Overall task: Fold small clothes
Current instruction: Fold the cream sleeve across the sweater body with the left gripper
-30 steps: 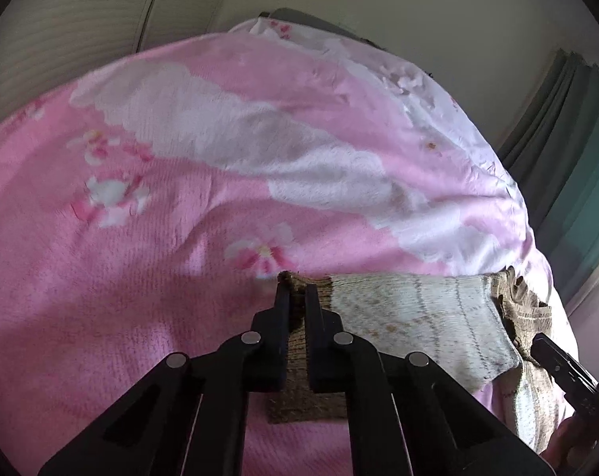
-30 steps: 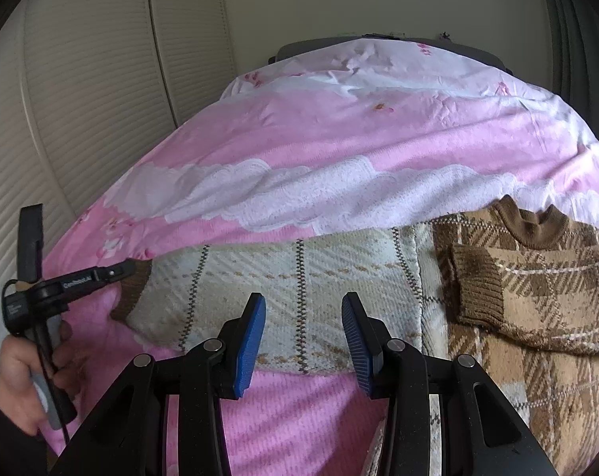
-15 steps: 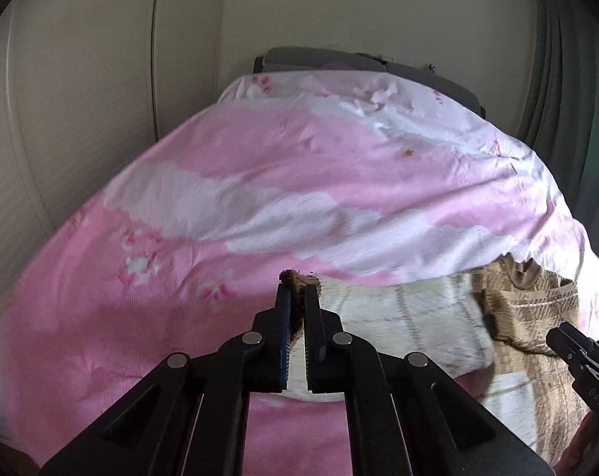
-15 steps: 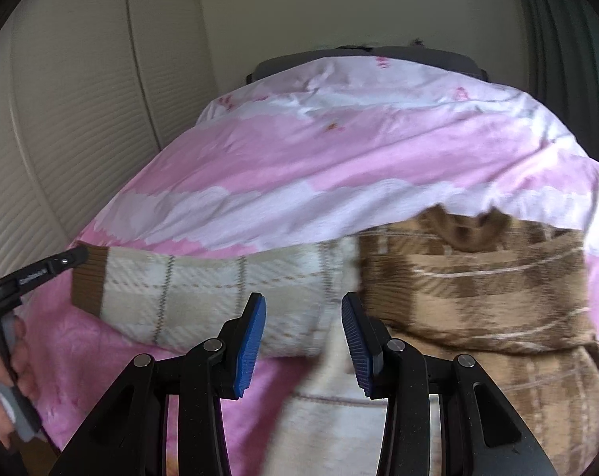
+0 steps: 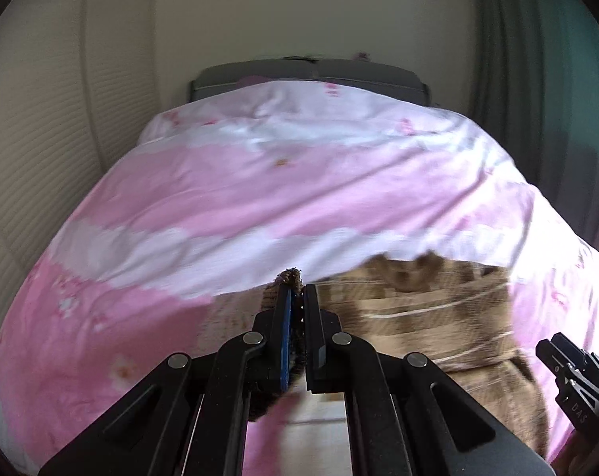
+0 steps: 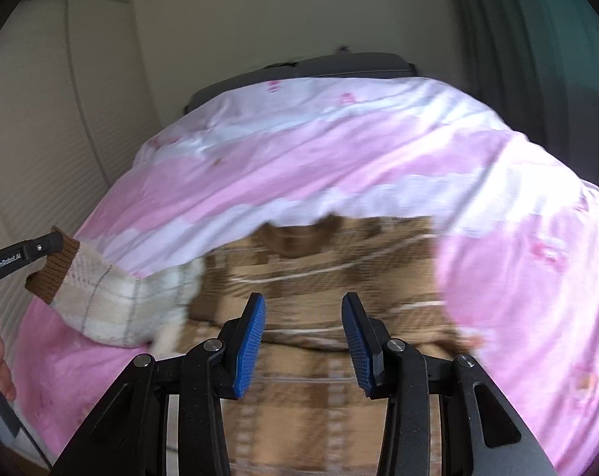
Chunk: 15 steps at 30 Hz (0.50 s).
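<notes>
Left gripper (image 5: pixel 295 297) clamped, right gripper (image 6: pixel 303 317) parted.

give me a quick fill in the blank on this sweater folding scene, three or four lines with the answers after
1. The left tool is shut on the sweater's brown ____.
2. The sleeve it holds is cream with thin lines, while the sweater body is ____ plaid.
3. The right tool has its blue pads apart, with ____ gripped between them.
4. The sweater lies on a ____ and white bedspread.

Missing words: cuff; brown; nothing; pink
</notes>
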{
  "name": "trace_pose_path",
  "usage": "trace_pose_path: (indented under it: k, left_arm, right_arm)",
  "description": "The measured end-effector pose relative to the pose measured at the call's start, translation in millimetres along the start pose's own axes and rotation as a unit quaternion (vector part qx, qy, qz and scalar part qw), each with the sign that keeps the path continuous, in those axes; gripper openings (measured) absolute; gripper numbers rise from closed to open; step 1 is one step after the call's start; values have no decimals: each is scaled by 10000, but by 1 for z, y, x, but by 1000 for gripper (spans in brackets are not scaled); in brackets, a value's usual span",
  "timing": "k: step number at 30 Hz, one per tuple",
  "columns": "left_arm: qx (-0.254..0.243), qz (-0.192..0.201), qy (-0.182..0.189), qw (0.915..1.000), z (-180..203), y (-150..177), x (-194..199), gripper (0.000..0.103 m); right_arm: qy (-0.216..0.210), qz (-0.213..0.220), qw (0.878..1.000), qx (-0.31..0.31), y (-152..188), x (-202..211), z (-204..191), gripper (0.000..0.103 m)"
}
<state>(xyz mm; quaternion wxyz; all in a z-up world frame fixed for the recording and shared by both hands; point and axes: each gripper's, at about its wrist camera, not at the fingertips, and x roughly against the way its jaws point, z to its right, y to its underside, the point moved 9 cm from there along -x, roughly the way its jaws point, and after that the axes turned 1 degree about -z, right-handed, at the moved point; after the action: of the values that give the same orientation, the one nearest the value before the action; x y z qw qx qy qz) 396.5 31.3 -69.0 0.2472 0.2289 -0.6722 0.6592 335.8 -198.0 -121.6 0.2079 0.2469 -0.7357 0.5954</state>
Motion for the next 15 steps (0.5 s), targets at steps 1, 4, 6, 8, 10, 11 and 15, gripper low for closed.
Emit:
trace_pose_path:
  k: [1, 4, 6, 8, 10, 11, 15]
  left_arm:
    - [-45, -9, 34, 10000, 13, -2, -2, 7]
    - [-295, -3, 182, 9994, 64, -13, -12, 7]
    - [-461, 15, 314, 9984, 97, -20, -21, 7]
    - [-537, -18, 423, 9977, 122, -25, -28, 7]
    - [-659, -68, 568, 9962, 154, -28, -39, 7]
    - [-708, -78, 607, 9956, 164, -28, -42, 7]
    - [-942, -197, 765, 9924, 212, -22, -60, 7]
  right_arm:
    - [23, 6, 10000, -63, -1, 2, 13, 41]
    - [121, 15, 9996, -248, -3, 7, 53, 41]
    - [181, 17, 9993, -326, -3, 8, 75, 41]
    - [220, 7, 9989, -421, -3, 8, 95, 41]
    - [230, 1, 9984, -516, -3, 7, 110, 41]
    - [237, 8, 9980, -583, -2, 7, 121, 41]
    - [267, -11, 9961, -836, -6, 4, 151, 41]
